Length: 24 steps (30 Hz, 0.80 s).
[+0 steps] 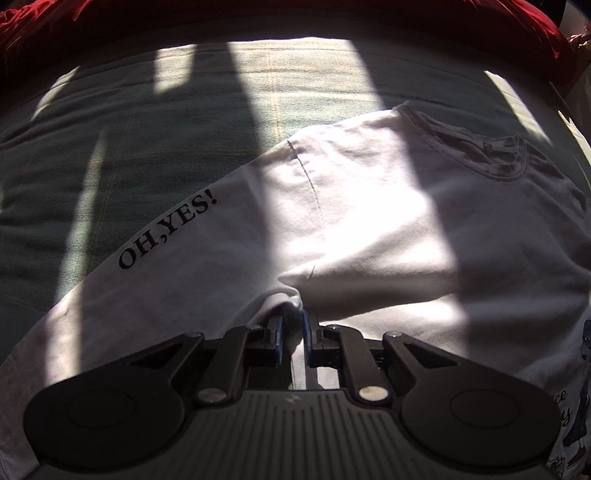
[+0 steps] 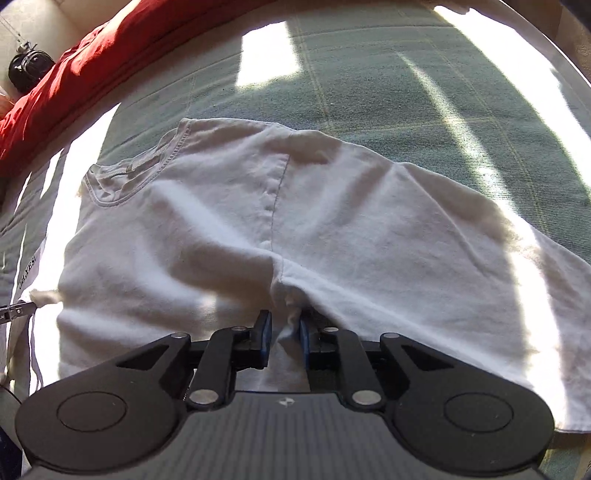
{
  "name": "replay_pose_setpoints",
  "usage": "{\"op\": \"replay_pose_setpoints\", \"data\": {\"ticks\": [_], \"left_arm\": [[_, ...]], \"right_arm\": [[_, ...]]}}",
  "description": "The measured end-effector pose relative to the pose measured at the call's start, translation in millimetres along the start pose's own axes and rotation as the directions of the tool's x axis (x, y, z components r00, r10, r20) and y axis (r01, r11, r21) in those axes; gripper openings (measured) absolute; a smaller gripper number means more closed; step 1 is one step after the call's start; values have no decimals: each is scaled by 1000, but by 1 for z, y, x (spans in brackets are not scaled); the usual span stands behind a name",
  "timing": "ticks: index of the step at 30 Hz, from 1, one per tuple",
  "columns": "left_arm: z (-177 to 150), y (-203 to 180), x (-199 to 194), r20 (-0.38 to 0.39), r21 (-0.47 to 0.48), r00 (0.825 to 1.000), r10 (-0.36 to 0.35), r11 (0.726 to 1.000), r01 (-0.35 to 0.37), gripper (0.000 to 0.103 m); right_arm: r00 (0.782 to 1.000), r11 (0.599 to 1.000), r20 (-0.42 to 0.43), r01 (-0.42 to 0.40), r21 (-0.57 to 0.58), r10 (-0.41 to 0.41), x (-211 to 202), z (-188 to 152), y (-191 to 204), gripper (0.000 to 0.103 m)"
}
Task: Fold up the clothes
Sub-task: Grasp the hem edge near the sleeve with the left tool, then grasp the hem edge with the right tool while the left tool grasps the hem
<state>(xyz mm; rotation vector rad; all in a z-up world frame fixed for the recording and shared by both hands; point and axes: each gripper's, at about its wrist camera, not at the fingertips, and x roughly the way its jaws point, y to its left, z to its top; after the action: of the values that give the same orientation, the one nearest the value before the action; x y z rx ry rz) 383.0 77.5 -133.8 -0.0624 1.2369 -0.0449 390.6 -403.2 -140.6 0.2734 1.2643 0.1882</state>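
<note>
A white T-shirt (image 1: pixel 369 221) lies spread on a green checked bed cover (image 1: pixel 147 129), striped by sun and shadow. One sleeve bears the black words "OH,YES!" (image 1: pixel 166 232). The collar (image 1: pixel 480 147) lies at the far right. My left gripper (image 1: pixel 291 326) points steeply down, its blue pads pinching a small ridge of the shirt's cloth. In the right wrist view the same T-shirt (image 2: pixel 332 221) shows its collar (image 2: pixel 129 173) at the far left. My right gripper (image 2: pixel 285 330) holds a thicker bunch of the shirt's cloth between its pads, near a sleeve seam.
A red cloth (image 1: pixel 110 26) (image 2: pixel 92 74) lies along the far edge of the bed. A black rounded object (image 2: pixel 27 70) sits beyond it at the far left. Bare bed cover (image 2: pixel 369 74) stretches beyond the shirt. A printed drawing (image 1: pixel 576 406) shows on the shirt's front.
</note>
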Motion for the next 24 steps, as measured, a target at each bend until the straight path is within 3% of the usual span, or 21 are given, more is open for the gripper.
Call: {"op": "replay_pose_setpoints", "data": {"ticks": [12,24], "left_arm": [[-69,2,-46,-102,-69,993,-53,997,46,35],[-163,16,-57,-238,-186,971,-38,983,-7,39]], "right_arm": [[996,999,-73,-43,-32,40,-32,-60,-2,29],[983,997,-166,-82,9,82,-52,-131,-23,40]]}}
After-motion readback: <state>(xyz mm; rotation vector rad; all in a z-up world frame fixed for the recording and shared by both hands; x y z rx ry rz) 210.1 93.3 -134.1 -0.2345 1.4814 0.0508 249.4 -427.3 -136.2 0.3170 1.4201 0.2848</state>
